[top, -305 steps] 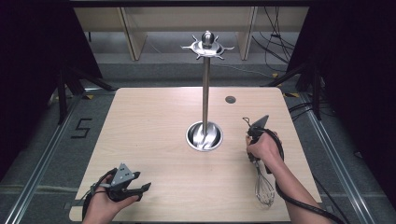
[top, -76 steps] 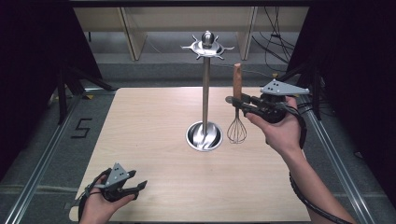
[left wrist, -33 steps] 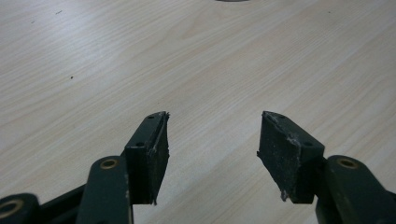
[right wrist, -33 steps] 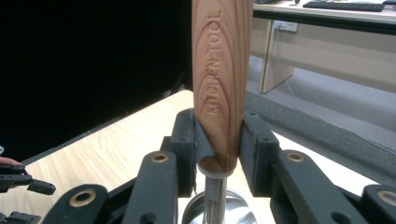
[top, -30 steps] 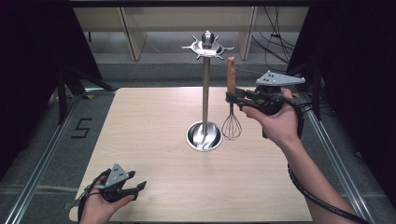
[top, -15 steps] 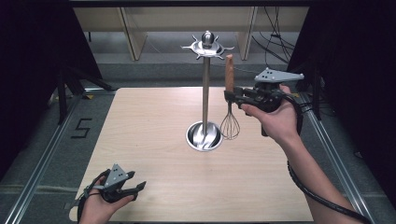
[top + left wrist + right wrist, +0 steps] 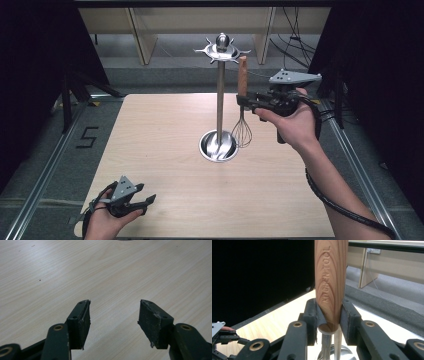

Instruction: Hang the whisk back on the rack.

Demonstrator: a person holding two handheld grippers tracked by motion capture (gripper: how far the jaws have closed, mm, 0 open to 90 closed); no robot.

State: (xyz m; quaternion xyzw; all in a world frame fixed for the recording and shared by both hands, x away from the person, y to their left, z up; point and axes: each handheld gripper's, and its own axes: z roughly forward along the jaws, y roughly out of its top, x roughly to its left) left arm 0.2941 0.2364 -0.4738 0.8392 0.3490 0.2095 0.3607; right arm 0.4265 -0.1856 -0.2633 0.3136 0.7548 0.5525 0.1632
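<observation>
A whisk (image 7: 242, 109) with a wooden handle (image 7: 331, 282) and wire head hangs upright in the air, handle up, just right of a metal utensil stand (image 7: 220, 90). My right gripper (image 7: 243, 101) is shut on the bottom of that handle, its jaws level and pointing left; the pads (image 7: 312, 317) press both sides of the wood. The handle's top sits close below and to the right of the stand's hooked crown (image 7: 222, 48). My left gripper (image 7: 148, 201) rests low over the table's near left corner, open, with bare wood between its pads (image 7: 80, 320).
The stand's round bowl base (image 7: 218, 145) sits mid-table on the light wooden table (image 7: 165, 125). Metal rails run along both table sides. Shelving legs stand behind the far edge. A cable trails from the right hand toward the near right.
The right gripper has carried the whisk up and left, closer to the stand's pole and crown. The left gripper has stayed put.
</observation>
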